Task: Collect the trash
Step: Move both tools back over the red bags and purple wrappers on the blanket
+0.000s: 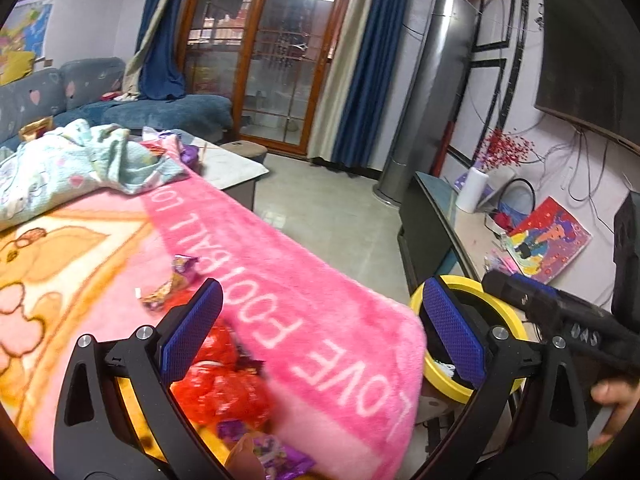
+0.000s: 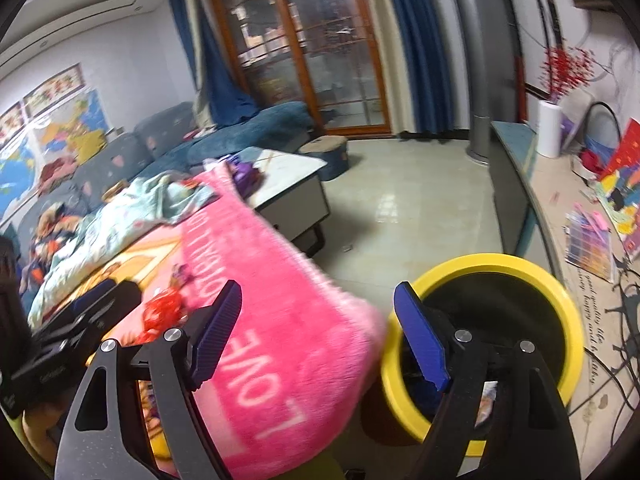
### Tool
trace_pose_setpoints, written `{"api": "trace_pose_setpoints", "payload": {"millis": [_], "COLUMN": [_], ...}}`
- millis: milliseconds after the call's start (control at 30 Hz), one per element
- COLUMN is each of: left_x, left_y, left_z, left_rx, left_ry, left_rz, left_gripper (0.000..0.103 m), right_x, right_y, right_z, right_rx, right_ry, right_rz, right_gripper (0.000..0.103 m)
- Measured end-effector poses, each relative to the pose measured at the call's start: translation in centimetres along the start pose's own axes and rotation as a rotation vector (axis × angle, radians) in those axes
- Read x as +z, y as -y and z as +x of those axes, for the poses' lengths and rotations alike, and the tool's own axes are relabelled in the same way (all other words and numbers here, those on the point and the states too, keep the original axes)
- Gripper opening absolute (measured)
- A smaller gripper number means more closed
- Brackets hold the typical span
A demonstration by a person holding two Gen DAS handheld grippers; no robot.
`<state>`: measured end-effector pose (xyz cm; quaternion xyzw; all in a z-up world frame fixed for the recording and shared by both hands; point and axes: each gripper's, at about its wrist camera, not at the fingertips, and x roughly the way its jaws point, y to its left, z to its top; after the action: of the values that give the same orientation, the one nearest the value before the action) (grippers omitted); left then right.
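Trash lies on a pink blanket [image 1: 280, 280]: a crumpled red wrapper [image 1: 224, 384], a purple and gold candy wrapper [image 1: 176, 280] farther off, and a purple wrapper [image 1: 276, 456] at the near edge. My left gripper [image 1: 320, 328] is open and empty above the blanket's corner, the red wrapper just behind its left finger. A yellow-rimmed trash bin [image 2: 492, 344] stands on the floor right of the blanket. My right gripper [image 2: 320, 332] is open and empty, its right finger over the bin's rim. The red wrapper also shows in the right wrist view [image 2: 160, 312].
A crumpled pale blue cloth [image 1: 80, 164] lies at the blanket's far end. A white coffee table [image 2: 288, 176] and blue sofa [image 1: 168, 112] stand beyond. A TV stand [image 2: 560, 208] with a paper roll and pictures runs along the right. The other gripper's black body [image 1: 560, 316] is by the bin.
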<state>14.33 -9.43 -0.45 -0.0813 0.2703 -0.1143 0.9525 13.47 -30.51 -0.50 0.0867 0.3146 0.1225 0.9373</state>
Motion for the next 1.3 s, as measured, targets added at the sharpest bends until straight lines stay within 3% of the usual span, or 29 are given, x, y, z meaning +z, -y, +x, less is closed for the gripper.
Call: {"api": "trace_pose_setpoints", "payload": {"millis": [700,1300], "left_x": [0.2,-1.0], "left_y": [-7.5,-10.7], "left_z": [-2.2,-1.5], "left_rx": [0.11,0.118], "left_ry": [0.033,-0.037], "left_rz": [-0.138,-0.197], "left_gripper": [0.092,0.092], "right_x": [-4.4,-7.8], "right_y": [-9.2,-13.2], "right_z": [2.0,3.3], "right_rx": [0.141,0.193], "right_ry": [-0.122,-0.213], "right_rz": [-0.226,-0.348], "right_gripper": [0.079,0.079]}}
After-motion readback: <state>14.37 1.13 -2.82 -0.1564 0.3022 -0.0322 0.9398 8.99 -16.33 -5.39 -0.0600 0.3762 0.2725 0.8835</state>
